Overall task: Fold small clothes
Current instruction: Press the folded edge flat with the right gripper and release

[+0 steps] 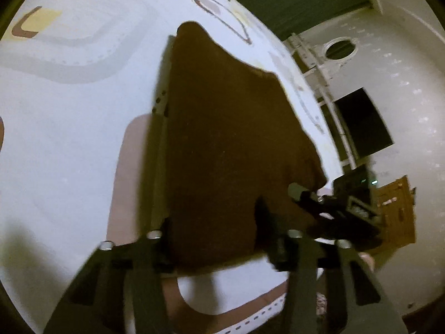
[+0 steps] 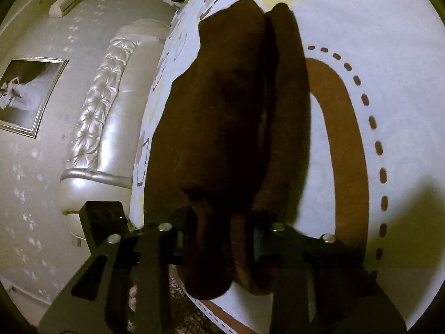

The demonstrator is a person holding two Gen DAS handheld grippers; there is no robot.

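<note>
A dark brown garment (image 1: 228, 125) lies lengthwise on a white bed sheet (image 1: 69, 139) printed with brown and yellow shapes. Its near end rises between the fingers of my left gripper (image 1: 214, 231), which is shut on it. At the cloth's right corner, the left wrist view shows the black right gripper (image 1: 333, 203). In the right wrist view the garment (image 2: 222, 105) is bunched into two long folds. My right gripper (image 2: 222, 222) is shut on the thick near end, which hangs over the edge of the sheet (image 2: 375, 27).
A cream tufted headboard (image 2: 111, 83) runs along the bed's left side, with a framed picture (image 2: 25, 94) on the patterned wall beyond. Past the bed's right edge are a dark screen (image 1: 361, 122) and a wooden cabinet (image 1: 397, 211).
</note>
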